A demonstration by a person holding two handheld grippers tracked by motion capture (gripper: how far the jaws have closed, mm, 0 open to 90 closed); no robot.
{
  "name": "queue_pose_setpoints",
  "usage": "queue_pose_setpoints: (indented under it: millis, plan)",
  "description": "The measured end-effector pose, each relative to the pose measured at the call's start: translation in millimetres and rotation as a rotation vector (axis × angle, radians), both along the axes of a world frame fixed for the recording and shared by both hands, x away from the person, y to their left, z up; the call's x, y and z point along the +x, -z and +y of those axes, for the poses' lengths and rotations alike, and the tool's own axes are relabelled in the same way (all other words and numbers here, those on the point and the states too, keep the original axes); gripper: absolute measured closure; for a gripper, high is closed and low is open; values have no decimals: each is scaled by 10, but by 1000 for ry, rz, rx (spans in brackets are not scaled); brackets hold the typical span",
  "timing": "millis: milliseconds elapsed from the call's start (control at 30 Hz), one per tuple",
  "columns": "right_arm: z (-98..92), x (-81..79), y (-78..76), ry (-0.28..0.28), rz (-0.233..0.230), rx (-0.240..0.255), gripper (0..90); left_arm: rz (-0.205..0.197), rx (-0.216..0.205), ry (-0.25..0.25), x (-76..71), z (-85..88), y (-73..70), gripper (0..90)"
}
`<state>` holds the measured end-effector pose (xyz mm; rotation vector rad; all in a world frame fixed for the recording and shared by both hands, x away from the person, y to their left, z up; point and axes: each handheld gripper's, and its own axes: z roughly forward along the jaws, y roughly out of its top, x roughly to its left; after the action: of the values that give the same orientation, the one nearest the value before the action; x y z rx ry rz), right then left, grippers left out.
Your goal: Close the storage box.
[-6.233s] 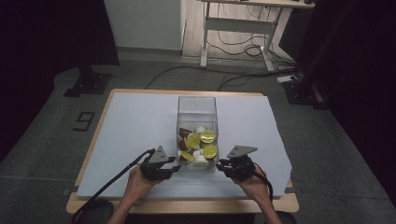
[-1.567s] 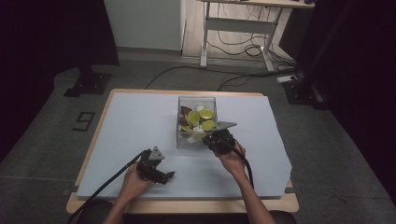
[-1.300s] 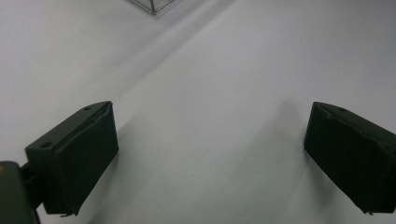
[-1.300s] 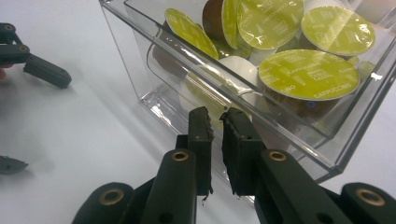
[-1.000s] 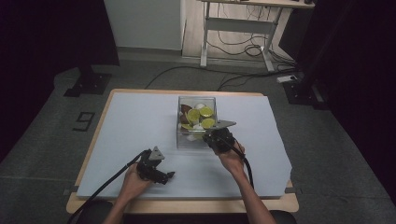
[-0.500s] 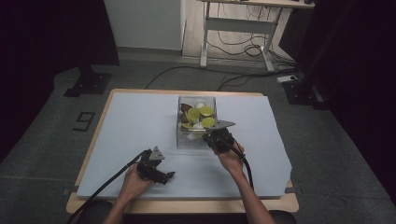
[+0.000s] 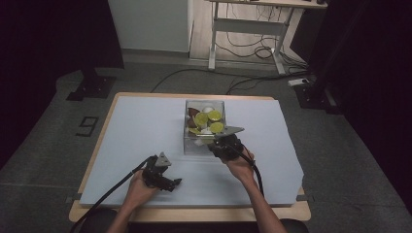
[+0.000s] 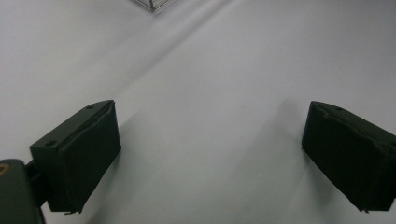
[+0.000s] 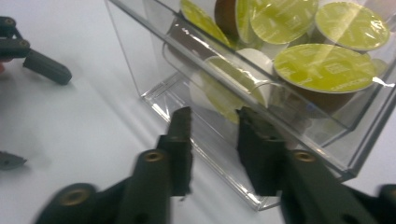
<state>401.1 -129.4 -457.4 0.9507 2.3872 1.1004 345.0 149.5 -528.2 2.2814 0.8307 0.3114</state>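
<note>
Right gripper point(image 9: 212, 133) sits at the near bottom edge of the clear box point(image 9: 154, 93), jaws just opening to a narrow gap, with nothing pinched that I can see. Green-lidded capsules point(image 9: 327, 67) fill the box, mid-counter point(image 7: 145, 121). My left gripper point(image 8: 210, 154) rests spread wide over bare counter, well apart.

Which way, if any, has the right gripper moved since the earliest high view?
Yes. The right gripper has gone forward from the table's near edge to the clear box front; its jaws have just been opening, nothing between them.
</note>
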Motion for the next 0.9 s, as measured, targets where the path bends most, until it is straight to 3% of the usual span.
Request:
queue_pose_setpoints:
  millis: [133, 333, 633, 900]
  plan:
    - [18, -45, -10, -9, -13, -34, 482, 1, 0, 0, 0, 1, 0, 41]
    - [-23, -99, -33, -15, 5, -38, 385, 3, 1, 2, 2, 7, -2, 42]
    - [-152, -168, -77, 0, 12, -26, 298, 4, 3, 4, -1, 10, -2, 40]
    - [-215, -207, -77, 2, 16, -47, 285, 4, 4, 8, -28, 47, -2, 40]
